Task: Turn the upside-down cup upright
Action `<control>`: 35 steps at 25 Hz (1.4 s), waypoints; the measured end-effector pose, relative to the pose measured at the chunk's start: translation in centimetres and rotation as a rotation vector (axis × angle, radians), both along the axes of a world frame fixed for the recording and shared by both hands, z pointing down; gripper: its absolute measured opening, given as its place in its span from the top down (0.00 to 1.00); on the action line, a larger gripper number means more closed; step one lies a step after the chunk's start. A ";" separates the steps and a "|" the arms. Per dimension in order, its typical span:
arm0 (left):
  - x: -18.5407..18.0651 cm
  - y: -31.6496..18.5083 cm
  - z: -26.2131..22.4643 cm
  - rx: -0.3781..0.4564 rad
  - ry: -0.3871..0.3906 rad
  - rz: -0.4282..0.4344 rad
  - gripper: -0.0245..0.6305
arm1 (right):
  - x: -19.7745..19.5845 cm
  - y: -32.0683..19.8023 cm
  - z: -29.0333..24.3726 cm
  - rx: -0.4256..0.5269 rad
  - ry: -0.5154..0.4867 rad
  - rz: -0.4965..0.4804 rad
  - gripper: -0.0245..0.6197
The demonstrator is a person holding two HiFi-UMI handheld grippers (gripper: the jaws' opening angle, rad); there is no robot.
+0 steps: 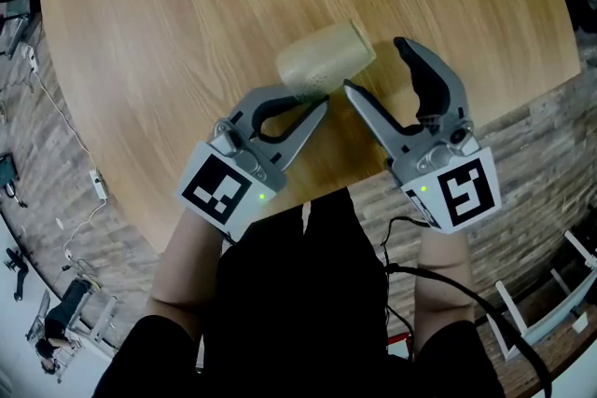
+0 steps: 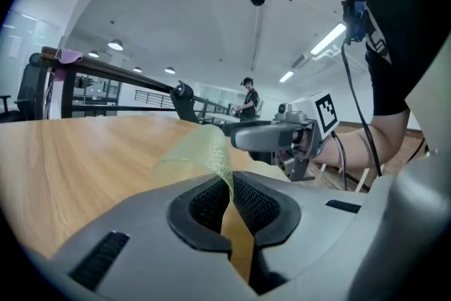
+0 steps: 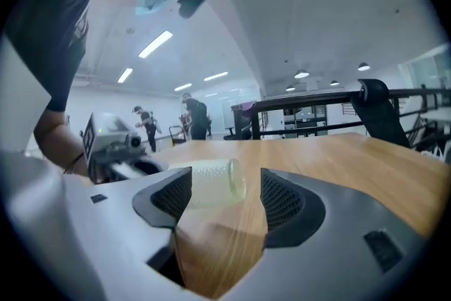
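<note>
The left gripper [image 1: 322, 103] pinches the tipped cup [image 1: 326, 57]; the right gripper [image 1: 375, 70] gapes, seemingly beside it.

Round wood tbl [image 1: 168, 23] w/ cup [image 1: 326, 56] on its side

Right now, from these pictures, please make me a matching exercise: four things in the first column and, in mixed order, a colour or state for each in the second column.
Column 1
1. left tool
2. right tool
3. cup
4. table

Column 2
a. light brown wood
b. jaws wide apart, gripping nothing
c. pale, translucent, tipped on its side
d. jaws shut on the cup's thin wall

Pairs: 1-d, 2-b, 3-c, 4-a
</note>
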State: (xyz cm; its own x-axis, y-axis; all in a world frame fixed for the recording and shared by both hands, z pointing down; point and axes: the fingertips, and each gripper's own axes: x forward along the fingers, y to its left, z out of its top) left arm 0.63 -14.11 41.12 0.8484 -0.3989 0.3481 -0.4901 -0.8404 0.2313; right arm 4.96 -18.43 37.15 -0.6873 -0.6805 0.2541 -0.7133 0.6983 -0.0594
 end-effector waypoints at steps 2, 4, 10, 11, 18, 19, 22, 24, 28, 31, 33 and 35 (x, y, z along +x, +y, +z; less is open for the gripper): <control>-0.5 -0.2 -0.3 0.002 -0.045 0.027 0.93 | -0.4 0.9 1.4 0.007 0.153 -0.069 0.53; -0.8 -0.2 -0.5 0.007 -0.105 0.076 0.93 | -0.8 1.8 2.8 -0.001 0.304 -0.129 0.53; -0.7 0.9 -1.1 -0.003 -0.277 0.251 0.93 | -2.5 2.2 3.3 0.045 0.559 -0.235 0.53; -0.7 1.1 -1.0 -0.015 -0.296 0.267 0.93 | -2.7 2.2 3.3 0.061 0.602 -0.254 0.52; -1.0 2.1 -0.1 -0.069 -0.381 0.320 0.93 | -4.5 2.8 5.1 0.142 0.900 -0.410 0.47; -0.8 2.2 0.0 -0.075 -0.381 0.324 0.93 | -4.8 2.9 5.5 0.146 0.929 -0.421 0.47; -0.3 2.5 0.2 -0.085 -0.385 0.337 0.93 | -5.4 2.8 6.6 0.137 0.995 -0.427 0.47; -0.2 2.6 0.4 -0.082 -0.398 0.341 0.93 | -5.5 2.7 7.0 0.137 1.021 -0.421 0.47; -0.7 2.5 0.5 -0.085 -0.392 0.328 0.93 | -5.9 2.6 7.3 0.147 1.017 -0.405 0.47; -1.0 2.1 0.5 -0.087 -0.390 0.302 0.93 | -6.0 2.4 7.3 0.136 0.983 -0.382 0.47; -1.1 2.1 0.5 -0.087 -0.391 0.284 0.92 | -5.9 2.4 7.3 0.130 0.960 -0.370 0.47; -1.3 2.1 0.4 -0.087 -0.387 0.265 0.91 | -6.0 2.5 7.2 0.132 0.941 -0.360 0.47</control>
